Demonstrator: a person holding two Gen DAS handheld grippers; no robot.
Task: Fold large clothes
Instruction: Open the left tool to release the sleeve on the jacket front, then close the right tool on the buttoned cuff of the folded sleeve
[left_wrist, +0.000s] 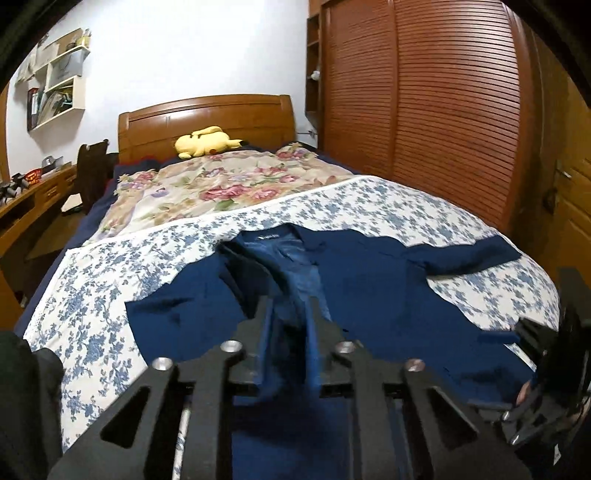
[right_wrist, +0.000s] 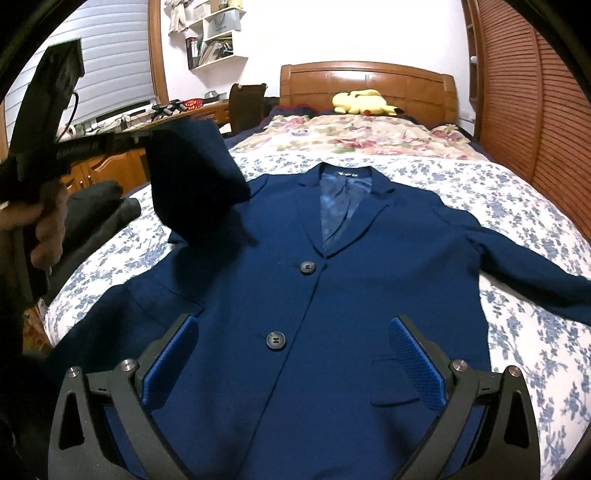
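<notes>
A navy blazer (right_wrist: 295, 240) lies face up and buttoned on the bed, collar toward the headboard. My left gripper (left_wrist: 290, 306) is shut on the blazer's left sleeve (right_wrist: 192, 173). The navy cloth is pinched between its fingers and lifted off the bed over the blazer's shoulder. In the right wrist view the left gripper (right_wrist: 142, 138) shows at the upper left, with a hand on its handle. My right gripper (right_wrist: 293, 321) hovers open above the lower front, near the bottom button (right_wrist: 276, 339), with nothing between its blue pads. The other sleeve (right_wrist: 535, 273) lies stretched out to the right.
The bed has a blue-flowered sheet (right_wrist: 517, 332), a floral quilt (right_wrist: 369, 136) and a yellow plush toy (right_wrist: 364, 101) by the wooden headboard. Dark folded clothes (right_wrist: 99, 206) sit at the bed's left edge. A slatted wardrobe (right_wrist: 535, 92) stands right; a desk (right_wrist: 110, 166) and a chair (right_wrist: 245, 103) stand left.
</notes>
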